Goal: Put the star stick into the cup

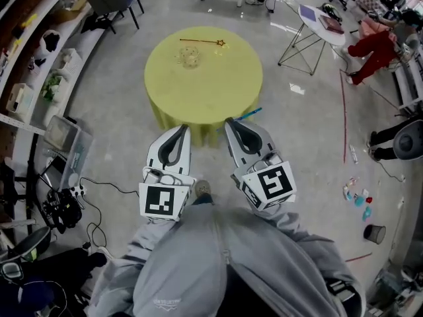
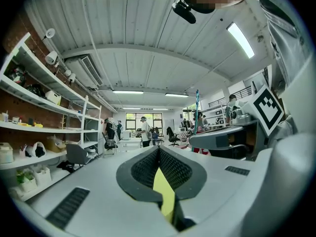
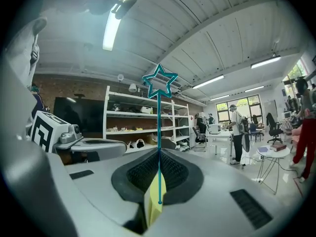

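Right gripper (image 1: 231, 121): jaws pressed together on the teal star stick (image 3: 159, 125), pinching it low on the shaft.
Stick axis: in the right gripper view the shaft ran up along the jaw seam, with the star end out past the tips. In the head view a short teal length poked out toward the near table edge.
Left gripper (image 1: 184, 129): jaws closed with nothing between them, just beside the right one, both in front of my body.
Table (image 1: 231, 78): round with a yellow cloth, ahead of both grippers. Neither gripper was over it yet.
Cup (image 1: 190, 58): clear, on the far half of the table, well apart from the held stick. It was ahead and a bit left of the right gripper, roughly in line with the left one.
Other stick: a gold star stick (image 1: 201, 41) lay flat just beyond the cup, not touching it as far as I could tell.
Key relation: I judged the right arm had to go forward and slightly left over the table, then bring the shaft upright above the cup mouth.
Progress: stick in hand, transport not yet begun.
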Action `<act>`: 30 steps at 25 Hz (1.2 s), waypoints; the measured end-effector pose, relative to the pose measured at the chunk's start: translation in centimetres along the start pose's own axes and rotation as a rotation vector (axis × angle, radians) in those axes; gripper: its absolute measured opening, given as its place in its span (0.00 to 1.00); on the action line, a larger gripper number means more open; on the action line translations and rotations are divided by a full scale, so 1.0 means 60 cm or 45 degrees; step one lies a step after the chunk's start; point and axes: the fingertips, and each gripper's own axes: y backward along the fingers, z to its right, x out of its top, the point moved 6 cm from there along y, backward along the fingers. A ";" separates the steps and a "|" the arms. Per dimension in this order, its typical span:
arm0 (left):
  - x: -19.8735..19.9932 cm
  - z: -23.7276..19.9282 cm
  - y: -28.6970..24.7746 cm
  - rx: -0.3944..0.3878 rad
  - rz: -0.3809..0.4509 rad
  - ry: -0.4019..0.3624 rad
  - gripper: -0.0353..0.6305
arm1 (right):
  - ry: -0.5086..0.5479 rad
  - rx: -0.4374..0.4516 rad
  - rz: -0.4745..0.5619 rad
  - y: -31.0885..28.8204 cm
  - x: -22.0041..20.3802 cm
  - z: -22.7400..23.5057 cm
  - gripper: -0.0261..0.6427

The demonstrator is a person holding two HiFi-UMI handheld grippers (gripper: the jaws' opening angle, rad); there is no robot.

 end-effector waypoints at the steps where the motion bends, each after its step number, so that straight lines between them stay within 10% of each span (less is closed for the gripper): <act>1: -0.002 -0.011 -0.004 -0.008 0.001 0.007 0.08 | 0.001 -0.009 -0.001 -0.009 -0.001 -0.001 0.09; 30: -0.040 -0.153 -0.130 -0.026 -0.015 0.063 0.08 | 0.037 -0.009 -0.016 -0.196 0.010 0.054 0.09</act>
